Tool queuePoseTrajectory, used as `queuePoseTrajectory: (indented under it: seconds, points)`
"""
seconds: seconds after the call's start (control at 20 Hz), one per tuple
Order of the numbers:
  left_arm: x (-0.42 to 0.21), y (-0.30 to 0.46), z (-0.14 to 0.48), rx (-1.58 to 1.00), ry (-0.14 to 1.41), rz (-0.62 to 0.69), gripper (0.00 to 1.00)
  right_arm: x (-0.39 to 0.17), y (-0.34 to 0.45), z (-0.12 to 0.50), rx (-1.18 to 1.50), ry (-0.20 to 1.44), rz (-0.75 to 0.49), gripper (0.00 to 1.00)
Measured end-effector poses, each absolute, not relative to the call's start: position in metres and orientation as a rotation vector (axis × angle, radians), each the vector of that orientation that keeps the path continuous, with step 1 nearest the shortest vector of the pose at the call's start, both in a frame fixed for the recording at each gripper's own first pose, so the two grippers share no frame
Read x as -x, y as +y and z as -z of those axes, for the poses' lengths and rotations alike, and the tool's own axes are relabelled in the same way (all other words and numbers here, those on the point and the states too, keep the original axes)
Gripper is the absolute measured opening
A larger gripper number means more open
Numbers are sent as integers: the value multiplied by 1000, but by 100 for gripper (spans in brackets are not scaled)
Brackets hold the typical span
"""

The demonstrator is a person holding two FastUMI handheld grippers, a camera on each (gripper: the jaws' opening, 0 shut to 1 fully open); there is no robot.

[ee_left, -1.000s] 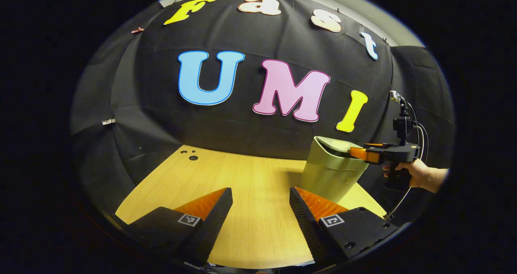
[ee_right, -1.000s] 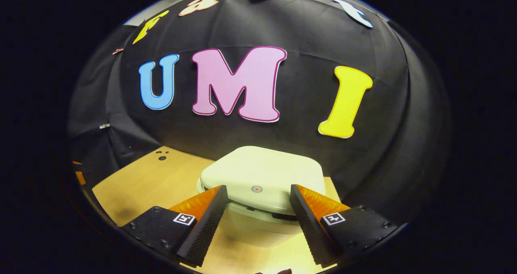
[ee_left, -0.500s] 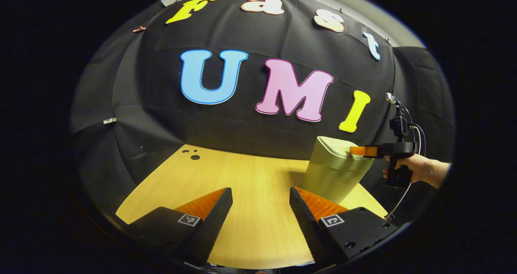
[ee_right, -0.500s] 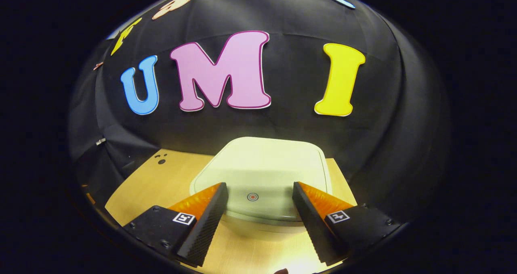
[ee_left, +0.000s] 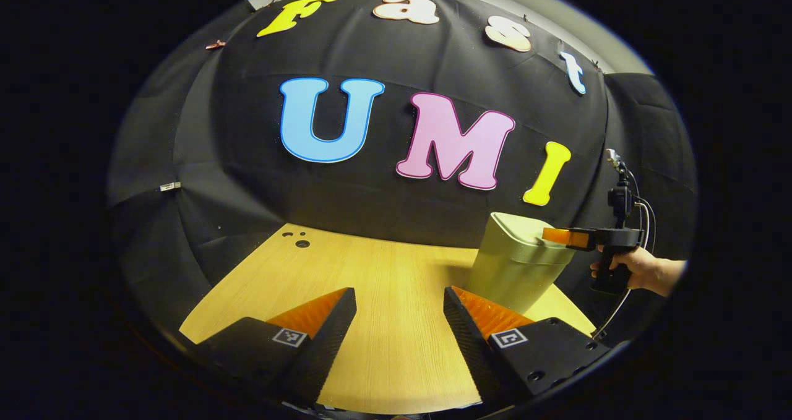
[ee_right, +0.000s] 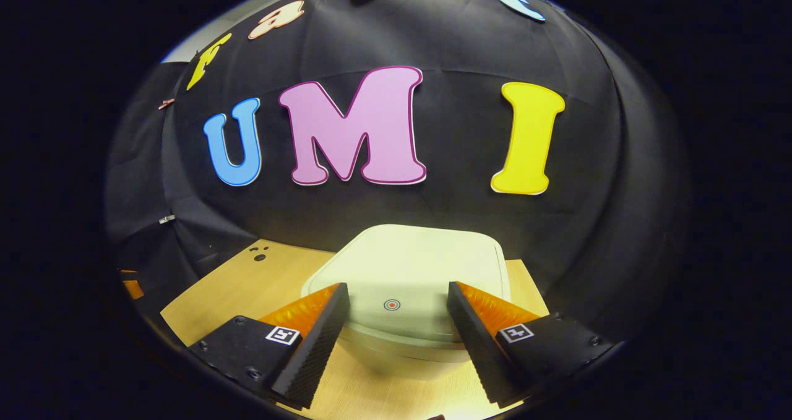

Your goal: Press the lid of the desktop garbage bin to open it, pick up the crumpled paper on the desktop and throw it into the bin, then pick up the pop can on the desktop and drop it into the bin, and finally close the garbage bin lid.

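Your left gripper (ee_left: 399, 296) ended in two wedge-shaped fingers with ribbed inner pads and finely textured edges, each on a flat block carrying a small square printed marker and round screw holes. Your right gripper (ee_right: 397, 293) matched it. Its pistol-style handle (ee_left: 609, 278) trailed thin looping cables (ee_left: 643, 213).

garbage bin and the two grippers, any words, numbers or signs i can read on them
garbage bin lid: no words or numbers; only a small ring mark near its front edge.
right gripper: square coded tags, patterns rather than text.
left gripper: coded squares of the same kind, no readable text.
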State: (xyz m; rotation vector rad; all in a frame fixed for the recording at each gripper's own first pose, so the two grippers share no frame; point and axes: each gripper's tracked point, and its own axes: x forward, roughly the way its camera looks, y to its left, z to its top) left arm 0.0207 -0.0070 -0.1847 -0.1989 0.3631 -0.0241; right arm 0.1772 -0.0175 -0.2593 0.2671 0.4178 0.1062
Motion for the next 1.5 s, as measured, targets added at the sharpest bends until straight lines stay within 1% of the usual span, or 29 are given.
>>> queuePoseTrajectory:
  seconds: [0.25, 0.45, 0.75, 1.25, 1.5]
  points:
    - [-25, -12, 184, 194, 362, 45, 92, -160, -7, 248, -233, 401, -144, 100]
    - [-32, -23, 183, 192, 362, 72, 92, -128, 13, 224, -251, 363, -201, 100]
    - [-41, -43, 183, 189, 356, 98, 92, -99, 27, 205, -288, 327, -268, 100]
    - [-59, -63, 188, 167, 354, 52, 93, -61, 36, 222, -264, 326, -377, 100]
    - [-67, -72, 190, 151, 343, 27, 92, -60, 43, 224, -257, 304, -480, 100]
